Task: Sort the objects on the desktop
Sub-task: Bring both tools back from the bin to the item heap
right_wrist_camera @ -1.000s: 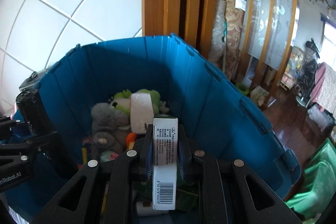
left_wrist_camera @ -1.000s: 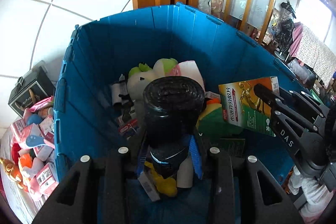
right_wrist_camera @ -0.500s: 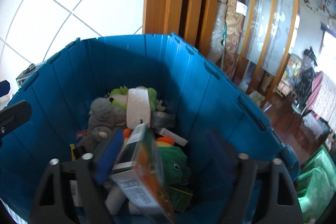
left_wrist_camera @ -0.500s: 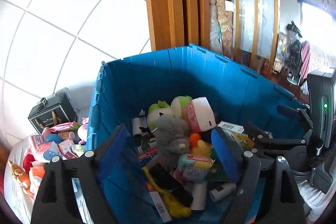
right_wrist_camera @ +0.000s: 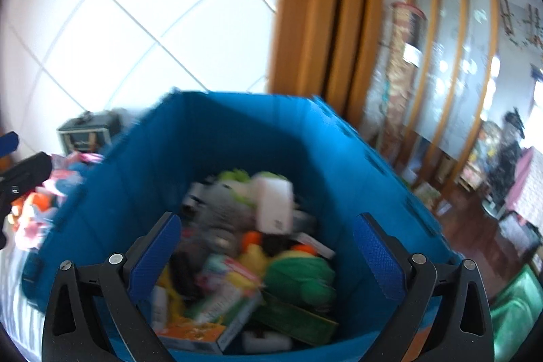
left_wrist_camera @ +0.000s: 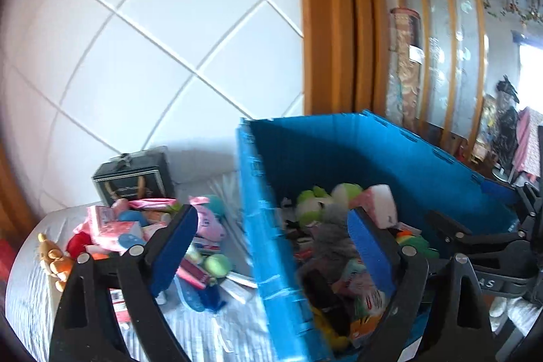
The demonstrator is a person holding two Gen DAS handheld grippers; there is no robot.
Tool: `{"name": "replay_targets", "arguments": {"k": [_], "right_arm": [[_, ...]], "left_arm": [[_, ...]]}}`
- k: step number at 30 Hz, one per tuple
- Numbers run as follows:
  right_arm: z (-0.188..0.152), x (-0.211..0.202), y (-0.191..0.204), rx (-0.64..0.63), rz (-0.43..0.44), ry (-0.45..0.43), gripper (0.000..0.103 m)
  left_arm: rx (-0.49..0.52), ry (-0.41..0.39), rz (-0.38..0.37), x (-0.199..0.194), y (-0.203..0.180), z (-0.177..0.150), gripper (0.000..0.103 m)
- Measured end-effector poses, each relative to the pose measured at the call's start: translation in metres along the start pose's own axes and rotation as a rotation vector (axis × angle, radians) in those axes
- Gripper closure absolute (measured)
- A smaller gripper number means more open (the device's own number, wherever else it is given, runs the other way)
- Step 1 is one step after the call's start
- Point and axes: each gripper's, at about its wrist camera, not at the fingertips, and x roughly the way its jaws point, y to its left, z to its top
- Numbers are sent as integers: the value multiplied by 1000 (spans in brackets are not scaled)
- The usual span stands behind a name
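Blue crate (right_wrist_camera: 237, 138): filled with plush toys and boxes. Left tongs (left_wrist_camera: 271, 246) and right tongs (right_wrist_camera: 268, 256): both empty, jaws opening wide. Loose toys (left_wrist_camera: 142, 233) remain on desk beside crate.

My left gripper (left_wrist_camera: 271, 246) fills the lower frame, its blue pads (left_wrist_camera: 174, 251) spreading wider with nothing gripped between them; the blue bin's (left_wrist_camera: 407, 158) near wall runs down the middle, plush toys and boxes heaped inside at right; at lower left, scattered toys (left_wrist_camera: 135, 229) lie on the striped cloth (left_wrist_camera: 237, 335); a dark box (left_wrist_camera: 132, 178) stands behind them; my right gripper (left_wrist_camera: 475, 240) juts in at the right edge.
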Motion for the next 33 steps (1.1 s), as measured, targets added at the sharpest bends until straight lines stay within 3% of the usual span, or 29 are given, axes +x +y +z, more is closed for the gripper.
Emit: {"name": "replay_targets", "arguments": {"k": [9,19,26,33], "right_arm": [[17,-19,108,-109,192,-62,0],[17,-18,223,-205,341,-56,0],[-4,16,275,-226,379,37,0],[-36,70,302,-223,374,171,0]], "left_arm": [[-119,7,191,-30,104,-23,12],[-205,66,302,-50,206,-65,12],[-240,165,354,-39,268,-109,12],[-294,338,395,-5,326,-174,12]]}}
